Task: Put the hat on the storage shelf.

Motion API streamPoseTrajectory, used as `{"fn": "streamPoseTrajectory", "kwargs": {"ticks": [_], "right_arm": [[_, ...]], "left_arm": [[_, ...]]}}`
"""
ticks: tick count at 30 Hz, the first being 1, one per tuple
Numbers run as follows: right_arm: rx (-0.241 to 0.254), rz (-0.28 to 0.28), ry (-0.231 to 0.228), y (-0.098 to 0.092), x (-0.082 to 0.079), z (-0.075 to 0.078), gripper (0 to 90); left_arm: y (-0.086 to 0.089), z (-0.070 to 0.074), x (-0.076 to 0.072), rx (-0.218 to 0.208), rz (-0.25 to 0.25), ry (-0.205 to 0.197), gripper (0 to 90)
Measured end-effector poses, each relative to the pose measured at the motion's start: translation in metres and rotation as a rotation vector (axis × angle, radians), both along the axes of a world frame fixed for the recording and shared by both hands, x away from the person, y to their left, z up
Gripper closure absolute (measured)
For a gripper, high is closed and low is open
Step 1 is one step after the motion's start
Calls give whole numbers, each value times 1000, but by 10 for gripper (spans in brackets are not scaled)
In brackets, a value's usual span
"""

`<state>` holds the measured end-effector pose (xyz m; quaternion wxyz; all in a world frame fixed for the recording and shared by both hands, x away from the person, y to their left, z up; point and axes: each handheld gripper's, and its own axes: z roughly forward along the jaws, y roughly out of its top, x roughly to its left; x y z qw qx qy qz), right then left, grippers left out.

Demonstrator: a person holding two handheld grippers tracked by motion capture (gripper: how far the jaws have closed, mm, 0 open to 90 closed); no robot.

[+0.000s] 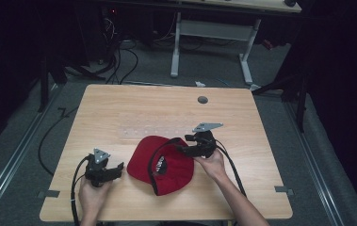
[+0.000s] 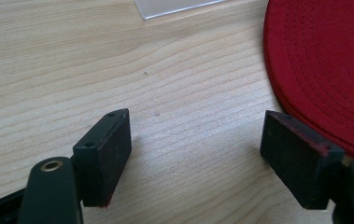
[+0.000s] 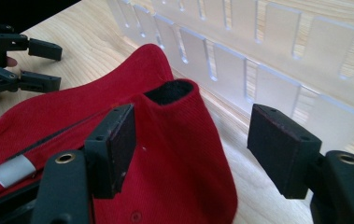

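Observation:
A red cap (image 1: 164, 167) with a black inner band lies in the middle of the near half of the wooden table (image 1: 119, 108). My right gripper (image 1: 182, 149) hovers at the cap's right rear, open. In the right gripper view (image 3: 193, 116) a raised fold of the cap (image 3: 179, 135) stands between the wide jaws, close to the left one. My left gripper (image 1: 118, 170) rests just left of the cap, open. Its own view (image 2: 195, 123) has bare wood between the jaws and the cap's stitched brim (image 2: 324, 65) beside the right jaw. The left gripper (image 3: 57, 66) also appears far off in the right gripper view.
A clear slotted acrylic plate (image 3: 258, 60) lies flat on the table just behind the cap, faint in the high view (image 1: 152, 132). A grey round grommet (image 1: 202, 100) sits near the far edge. Beyond the table stand a white desk frame (image 1: 214, 33) and floor cables (image 1: 119, 56).

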<state>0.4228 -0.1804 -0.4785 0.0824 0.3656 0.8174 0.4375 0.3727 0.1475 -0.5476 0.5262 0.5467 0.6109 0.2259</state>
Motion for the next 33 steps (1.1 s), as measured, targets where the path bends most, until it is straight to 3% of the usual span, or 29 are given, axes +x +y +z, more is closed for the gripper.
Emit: {"fn": "streamPoseTrajectory", "kwargs": {"ticks": [7, 14, 16, 23, 25, 30, 33], "right_arm": [[-14, 44, 2, 14, 9, 0, 326], [-38, 85, 41, 30, 20, -6, 332], [-45, 87, 32, 34, 22, -8, 362], [-51, 118, 72, 42, 28, -22, 432], [-51, 123, 89, 42, 29, -26, 465], [-79, 150, 78, 41, 29, -30, 625], [-49, 172, 83, 37, 28, -30, 717]], "left_arm": [[0, 0, 0, 0, -4, 0, 250], [-1, 0, 0, 0, -10, 1, 250], [-1, 0, -1, 1, -12, 1, 250], [-1, 0, -1, 0, -19, 1, 250], [-2, 0, -1, 1, -19, 1, 250], [-1, 0, -1, 4, -21, 1, 250], [-1, 0, -1, 3, -20, 1, 250]]}}
